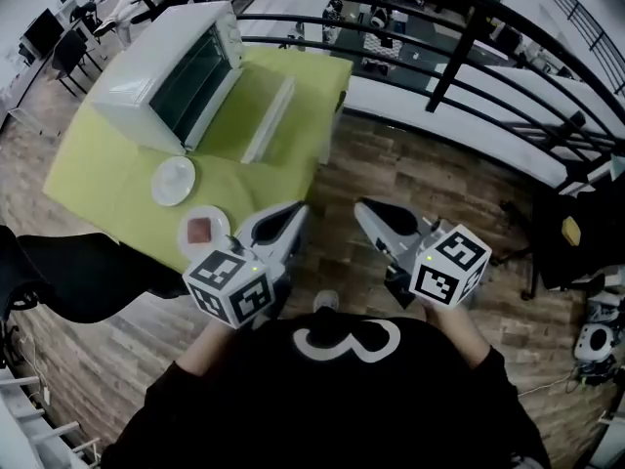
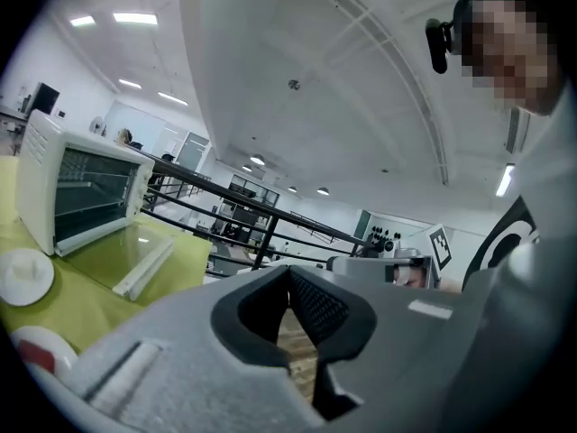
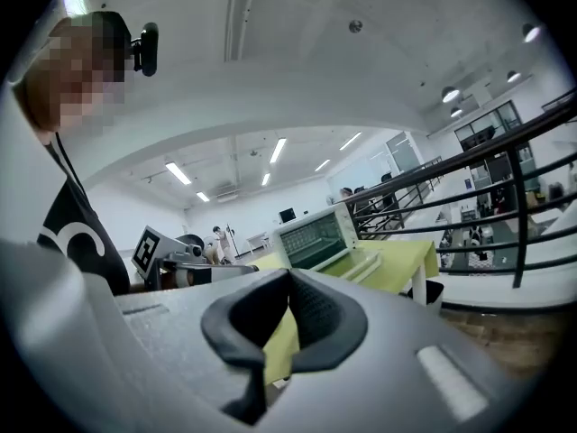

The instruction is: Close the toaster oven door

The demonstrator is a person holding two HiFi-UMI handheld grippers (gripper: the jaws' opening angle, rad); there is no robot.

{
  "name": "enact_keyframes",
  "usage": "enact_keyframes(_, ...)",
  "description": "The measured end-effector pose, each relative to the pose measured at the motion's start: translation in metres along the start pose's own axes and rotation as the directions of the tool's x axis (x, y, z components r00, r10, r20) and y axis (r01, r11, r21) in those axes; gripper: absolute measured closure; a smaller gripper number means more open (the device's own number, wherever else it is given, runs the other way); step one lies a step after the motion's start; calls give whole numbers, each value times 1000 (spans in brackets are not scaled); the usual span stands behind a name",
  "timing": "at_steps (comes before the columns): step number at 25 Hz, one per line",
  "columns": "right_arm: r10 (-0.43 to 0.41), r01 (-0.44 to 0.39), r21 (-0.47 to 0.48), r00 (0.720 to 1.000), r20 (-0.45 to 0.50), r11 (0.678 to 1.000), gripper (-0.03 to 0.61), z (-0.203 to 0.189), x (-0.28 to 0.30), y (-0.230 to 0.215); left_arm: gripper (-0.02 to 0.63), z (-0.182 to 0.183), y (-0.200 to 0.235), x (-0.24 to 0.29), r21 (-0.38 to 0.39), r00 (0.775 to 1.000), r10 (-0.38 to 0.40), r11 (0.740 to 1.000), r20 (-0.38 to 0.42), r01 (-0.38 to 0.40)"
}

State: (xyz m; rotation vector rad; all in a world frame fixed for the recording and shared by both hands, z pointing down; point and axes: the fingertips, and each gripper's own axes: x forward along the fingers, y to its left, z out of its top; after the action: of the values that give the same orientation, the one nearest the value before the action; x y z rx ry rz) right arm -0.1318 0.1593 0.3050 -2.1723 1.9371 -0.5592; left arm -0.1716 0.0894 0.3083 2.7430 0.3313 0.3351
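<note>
The oven [image 1: 176,71] stands on the far left part of the table [image 1: 107,179], ahead and to the left of both grippers and well apart from them; its door [image 1: 249,115] is dropped open and lies flat on the yellow-green cloth, with the dark cavity facing right in the head view. The left gripper [image 1: 291,211] is held over the table's near corner, beside a plate [image 1: 203,229] with a reddish piece on it; a white disc [image 1: 174,181] lies between that plate and the oven. The right gripper [image 1: 367,209] hangs over the wooden floor [image 1: 430,164], off the table. In the left gripper view the oven [image 2: 81,188] and its door [image 2: 135,255] sit far to the left; in the right gripper view the oven [image 3: 315,237] shows just beyond the jaws, with the door [image 3: 365,264] down.

Each gripper carries a cube [image 1: 229,286] of black-and-white square markers; the black shirt [image 1: 347,345] bears a white figure like a 3; the oven's panel is too small to read.

The left gripper [image 2: 288,278] has its jaws together, with nothing between them; the right gripper [image 3: 288,282] likewise is closed and empty; neither touches anything.
</note>
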Motion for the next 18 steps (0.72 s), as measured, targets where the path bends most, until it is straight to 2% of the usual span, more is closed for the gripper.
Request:
enact_keyframes(4,24,-24,-14,999,-23,1000,575,8,43,-38,603,6,46,33,-16,1000,24,1000,3,-24)
enact_keyframes(9,61,-61,-22,998,-32,998,575,19,78,-65,603,14,83,51,-19,998,69,997,8,-69)
enact_keyframes(15,140,-142,-25,988,-62,990,575,32,125,-107,601,28,132,74,-42,985,171,985,40,-169)
enact_keyframes(18,203,-206,-19,975,-93,978,575,41,154,-128,601,34,159,83,-68,967,250,967,56,-246)
